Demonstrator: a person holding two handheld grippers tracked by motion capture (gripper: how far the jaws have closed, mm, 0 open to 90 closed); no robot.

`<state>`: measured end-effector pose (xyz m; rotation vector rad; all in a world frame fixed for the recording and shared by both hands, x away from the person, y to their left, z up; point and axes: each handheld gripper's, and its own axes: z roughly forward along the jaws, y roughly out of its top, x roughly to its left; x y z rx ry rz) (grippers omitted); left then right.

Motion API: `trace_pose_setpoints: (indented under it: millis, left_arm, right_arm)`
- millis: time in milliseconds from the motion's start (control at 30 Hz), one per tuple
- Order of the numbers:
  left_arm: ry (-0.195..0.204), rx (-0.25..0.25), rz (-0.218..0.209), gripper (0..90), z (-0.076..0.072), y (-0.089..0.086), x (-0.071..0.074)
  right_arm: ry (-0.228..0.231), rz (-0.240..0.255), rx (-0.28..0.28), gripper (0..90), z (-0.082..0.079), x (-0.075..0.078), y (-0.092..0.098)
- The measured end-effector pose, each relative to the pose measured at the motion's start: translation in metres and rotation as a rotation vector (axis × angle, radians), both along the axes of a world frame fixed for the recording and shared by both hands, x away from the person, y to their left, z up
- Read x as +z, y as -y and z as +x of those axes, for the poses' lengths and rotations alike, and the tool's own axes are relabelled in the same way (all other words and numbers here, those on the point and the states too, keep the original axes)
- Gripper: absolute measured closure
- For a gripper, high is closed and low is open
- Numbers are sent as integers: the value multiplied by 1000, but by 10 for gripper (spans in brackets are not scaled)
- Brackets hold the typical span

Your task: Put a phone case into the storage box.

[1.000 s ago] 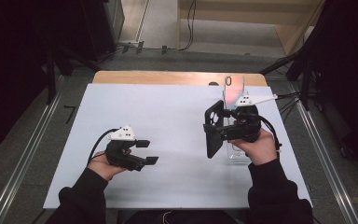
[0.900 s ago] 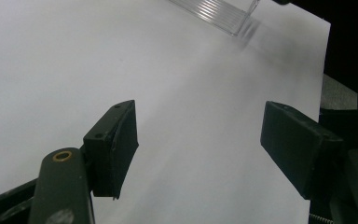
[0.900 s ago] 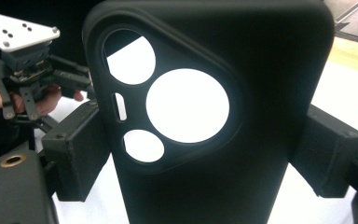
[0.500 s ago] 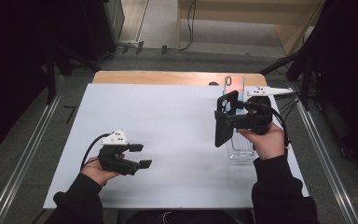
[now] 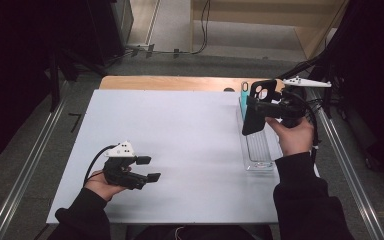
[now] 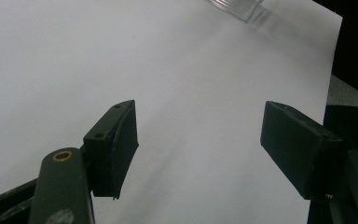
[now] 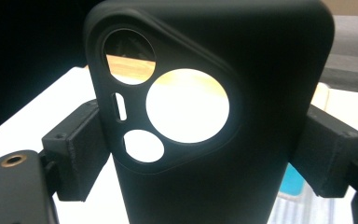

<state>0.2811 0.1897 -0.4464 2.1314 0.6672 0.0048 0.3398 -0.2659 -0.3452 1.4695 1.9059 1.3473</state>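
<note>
While my right tool (image 5: 256, 107) stays clamped on the black phone case (image 5: 254, 107) above the clear rack (image 5: 258, 150), my left tool (image 5: 147, 169) rests apart on the bench (image 5: 180, 140), idle.

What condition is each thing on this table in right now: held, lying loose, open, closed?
Black phone case: held upright above the table, clamped at its sides by the right gripper; its camera holes are see-through.
Right gripper: shut on the black phone case.
Left gripper: open, nothing between its jaws, low over the white table.
Clear rack: resting on the table.
Turquoise phone case: standing upright in the rack's far end.
</note>
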Motion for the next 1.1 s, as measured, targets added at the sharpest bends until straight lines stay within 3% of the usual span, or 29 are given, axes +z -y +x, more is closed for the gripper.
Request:
trace_pose_setpoints:
  millis: [67,300,500,600,667,1100]
  left_arm:
    - [-2,3,2,281,0,-1,0]
    - [-13,12,4,281,-1,-3,-2]
    - [-9,8,-3,281,-2,-4,-2]
    - [-5,7,-3,282,-2,-4,-2]
    - [-4,7,-8,282,-3,-4,-1]
    - [-17,15,-18,282,-3,-10,-3]
  right_arm:
    - [-5,2,-3,124,7,-2,3]
    - [-24,-45,-104,124,30,-9,12]
    - [-33,-44,-178,124,48,-17,18]
    - [-50,-1,-182,124,57,-21,22]
    - [-50,-28,-204,124,62,-24,21]
    - [-78,-82,-280,123,90,-53,10]
